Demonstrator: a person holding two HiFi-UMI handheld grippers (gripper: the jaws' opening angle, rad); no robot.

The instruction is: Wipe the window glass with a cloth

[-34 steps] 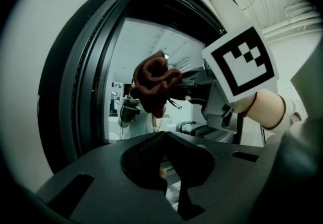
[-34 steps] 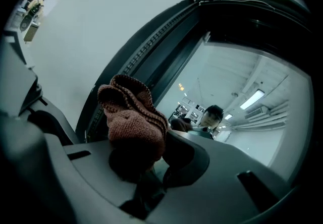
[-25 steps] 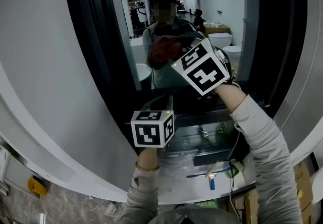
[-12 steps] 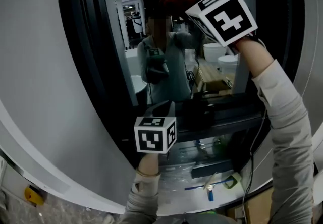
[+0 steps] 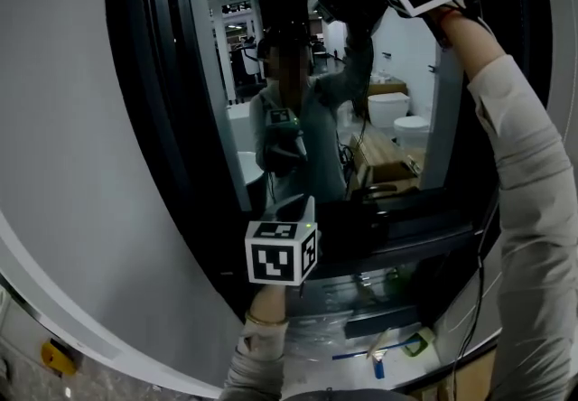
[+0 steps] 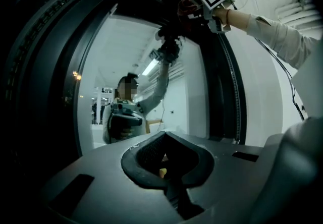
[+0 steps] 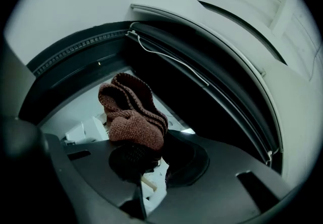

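Overhead, right claw (image 7: 149, 160) clamps the brown cloth (image 7: 132, 114); left claw (image 6: 164, 165) sits closed, empty.

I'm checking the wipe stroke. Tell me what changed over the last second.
The right gripper, still shut on the cloth, swept up the window glass from mid-pane to its top edge. The left gripper stayed low by the bottom frame, jaws together and empty.
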